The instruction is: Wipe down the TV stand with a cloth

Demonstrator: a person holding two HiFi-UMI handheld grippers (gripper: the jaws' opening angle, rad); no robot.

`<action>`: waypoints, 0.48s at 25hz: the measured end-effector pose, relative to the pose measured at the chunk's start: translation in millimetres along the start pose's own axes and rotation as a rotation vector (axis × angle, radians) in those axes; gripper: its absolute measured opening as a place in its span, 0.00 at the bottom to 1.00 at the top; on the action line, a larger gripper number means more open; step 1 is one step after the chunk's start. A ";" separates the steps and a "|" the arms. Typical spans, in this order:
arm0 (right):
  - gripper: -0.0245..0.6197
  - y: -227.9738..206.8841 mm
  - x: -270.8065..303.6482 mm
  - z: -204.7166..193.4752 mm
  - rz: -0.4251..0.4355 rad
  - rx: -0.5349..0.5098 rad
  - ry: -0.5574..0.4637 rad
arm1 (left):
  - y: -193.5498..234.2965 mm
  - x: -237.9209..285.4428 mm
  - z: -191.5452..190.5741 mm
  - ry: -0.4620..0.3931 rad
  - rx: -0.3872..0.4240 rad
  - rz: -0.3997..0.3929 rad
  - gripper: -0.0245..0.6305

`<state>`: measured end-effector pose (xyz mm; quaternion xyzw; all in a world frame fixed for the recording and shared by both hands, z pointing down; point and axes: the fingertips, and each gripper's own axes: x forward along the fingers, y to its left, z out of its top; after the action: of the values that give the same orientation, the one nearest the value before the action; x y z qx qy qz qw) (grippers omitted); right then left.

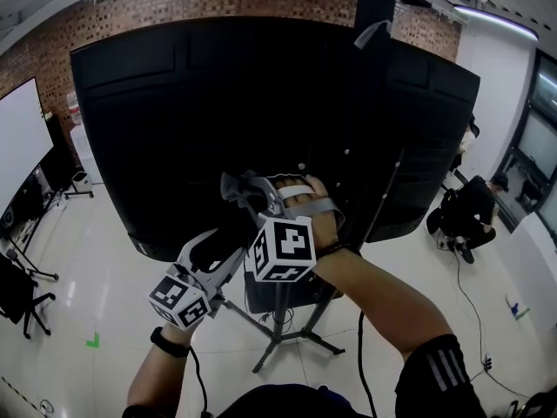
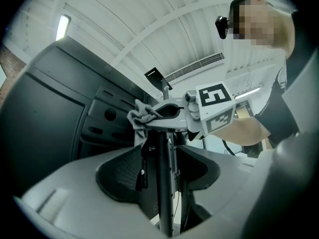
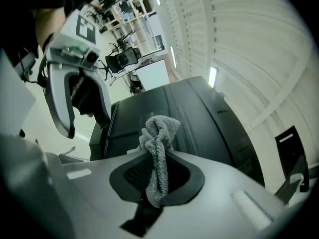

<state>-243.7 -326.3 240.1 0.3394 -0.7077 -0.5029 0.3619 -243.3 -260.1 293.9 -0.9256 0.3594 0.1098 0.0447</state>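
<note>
I face the back of a big black TV (image 1: 218,103) on a stand with a black pole (image 1: 280,316) and splayed legs (image 1: 322,342). My right gripper (image 1: 240,186) is shut on a crumpled grey cloth (image 1: 231,184), held up against the lower middle of the TV's back. In the right gripper view the cloth (image 3: 158,153) hangs bunched between the jaws. My left gripper (image 1: 223,244) is lower and to the left, open, aimed up under the TV. In its own view the pole (image 2: 165,183) runs between the jaws with a gap on each side, and the right gripper (image 2: 160,112) with the cloth (image 2: 139,116) is above.
A whiteboard (image 1: 17,138) and a black office chair (image 1: 17,290) stand at the left. A person (image 1: 472,209) crouches on the floor at the right. Cables (image 1: 474,320) trail over the white tiles. A green tape mark (image 1: 93,341) lies at lower left.
</note>
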 end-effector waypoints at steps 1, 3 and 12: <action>0.08 -7.0 -8.6 2.8 -0.011 0.031 -0.037 | 0.3 0.3 1.9 -0.004 0.005 0.001 0.41; 0.08 -22.4 -25.9 4.8 -0.046 0.056 -0.087 | -1.6 2.3 8.2 -0.007 0.016 0.003 0.42; 0.08 -89.3 -75.0 -20.7 -0.171 0.138 -0.134 | -27.0 29.3 42.5 -0.048 0.081 -0.033 0.42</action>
<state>-177.6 -296.1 146.6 0.3885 -0.7317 -0.5035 0.2452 -211.4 -252.6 245.8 -0.9259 0.3472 0.1167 0.0926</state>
